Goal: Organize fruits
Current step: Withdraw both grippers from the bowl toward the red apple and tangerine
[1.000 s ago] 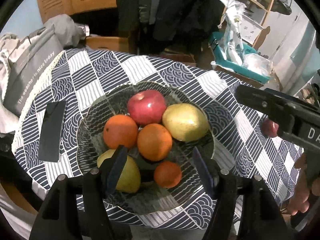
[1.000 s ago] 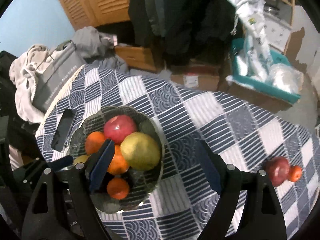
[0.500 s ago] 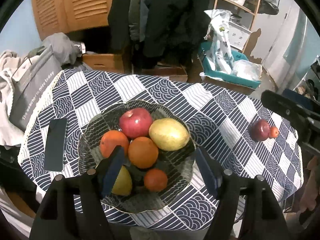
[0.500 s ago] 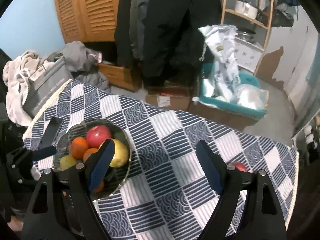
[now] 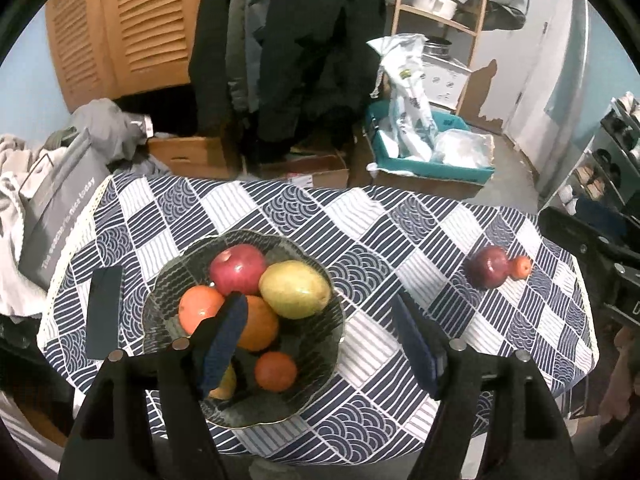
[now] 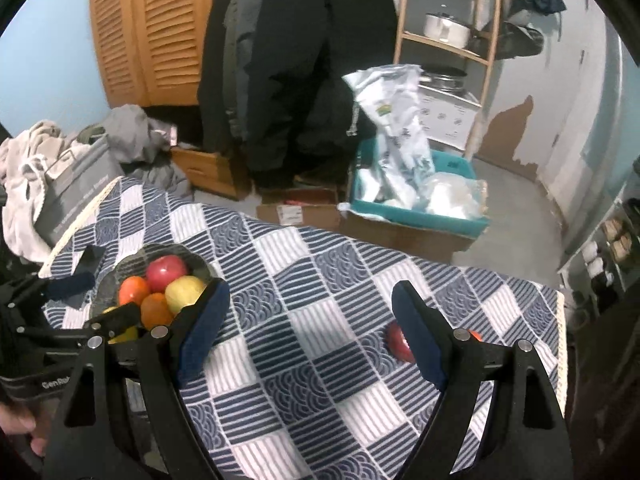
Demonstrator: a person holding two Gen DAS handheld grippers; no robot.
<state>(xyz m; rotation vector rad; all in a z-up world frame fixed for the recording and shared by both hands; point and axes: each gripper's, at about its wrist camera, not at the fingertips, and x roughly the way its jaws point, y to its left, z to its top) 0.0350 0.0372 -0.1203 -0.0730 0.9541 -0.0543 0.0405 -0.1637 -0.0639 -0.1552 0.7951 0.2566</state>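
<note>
A dark glass bowl [image 5: 280, 420] on the checked cloth holds a red apple [image 5: 236, 270], a yellow pear [image 5: 294, 290], two oranges, a small tangerine [image 5: 276, 371] and a half-hidden yellow fruit. My left gripper [image 5: 318, 304] hovers above the bowl's right side, its jaws opening with nothing held between them. Far right on the cloth lie a dark red apple [image 5: 489, 267] and a tiny orange fruit [image 5: 520, 267], touching. My right gripper [image 6: 310, 292] is open and empty above the cloth. That apple [image 6: 396, 340] peeks from behind its right finger.
A dark phone [image 5: 105, 312] lies left of the bowl. A grey bag [image 5: 56, 220] and clothes sit beyond the table's left edge. Cardboard boxes and a teal bin [image 5: 432, 164] stand on the floor behind. The right gripper's body [image 5: 592, 264] shows at the right edge.
Both grippers rose and drew back from the bowl. The right view swung rightward, bringing the loose apple near its right finger. The left jaws spread wider.
</note>
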